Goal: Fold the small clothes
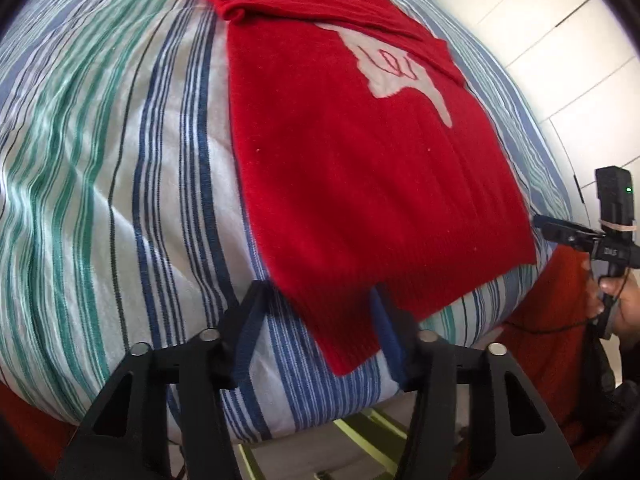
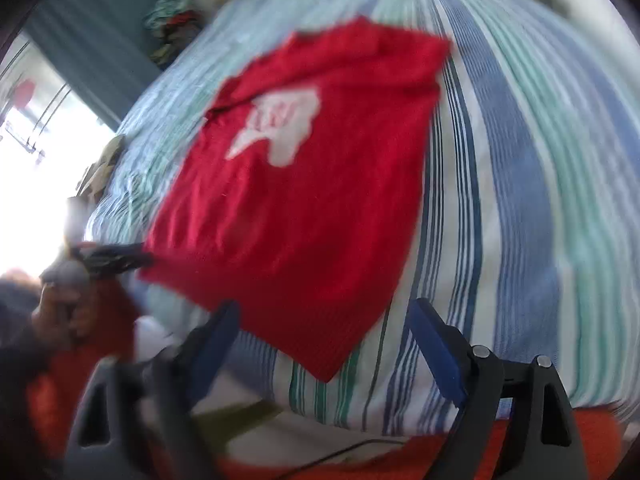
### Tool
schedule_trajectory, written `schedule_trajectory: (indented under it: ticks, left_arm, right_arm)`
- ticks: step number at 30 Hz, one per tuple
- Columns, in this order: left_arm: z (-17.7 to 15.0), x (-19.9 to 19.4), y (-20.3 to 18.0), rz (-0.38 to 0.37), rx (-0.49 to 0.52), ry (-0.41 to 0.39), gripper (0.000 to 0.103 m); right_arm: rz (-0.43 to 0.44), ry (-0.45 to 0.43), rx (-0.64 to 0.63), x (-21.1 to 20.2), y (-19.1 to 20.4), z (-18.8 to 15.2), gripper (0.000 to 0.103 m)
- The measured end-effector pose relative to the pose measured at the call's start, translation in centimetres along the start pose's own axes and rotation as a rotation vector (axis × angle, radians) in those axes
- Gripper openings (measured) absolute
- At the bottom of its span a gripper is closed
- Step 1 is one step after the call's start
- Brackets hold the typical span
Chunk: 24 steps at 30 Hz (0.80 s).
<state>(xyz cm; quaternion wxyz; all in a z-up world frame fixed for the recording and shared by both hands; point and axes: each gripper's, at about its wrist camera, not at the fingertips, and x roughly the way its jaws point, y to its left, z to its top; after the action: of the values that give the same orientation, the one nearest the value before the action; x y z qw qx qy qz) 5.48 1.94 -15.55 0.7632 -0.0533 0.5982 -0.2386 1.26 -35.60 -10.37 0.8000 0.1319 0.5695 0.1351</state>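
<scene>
- Red top [image 1: 360,184] lies flat on the striped bed [image 1: 120,160], mid-frame in both views, sleeves already tucked in, likely so the hem can be lifted over
- Left gripper [image 1: 316,312] at bottom centre, jaws spread astride one hem corner, not pinching
- Right gripper [image 2: 324,320] spread wide, empty, at the other corner
</scene>
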Motion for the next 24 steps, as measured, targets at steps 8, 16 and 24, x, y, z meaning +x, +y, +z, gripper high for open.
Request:
schedule_trajectory:
  ticks: [8,16,24]
  left_arm:
    - [0.6,0.1,2.1,-0.165,-0.228,0.025,0.002]
    - [10.4,-4.7,3.4,-0.283,-0.337,-0.27,0.002]
    - [24.6,-2.1,5.9,-0.215,-0.371,-0.37,0.001]
  right_arm:
    - [0.102,0.139,0.094,3.2,-1.1,-0.7,0.006]
    - [0.272,-0.131,0.247,-0.4,-3.3,5.8,0.006]
    - [0.254,-0.311,0.332,2.6,-6.8,20.1,0.006]
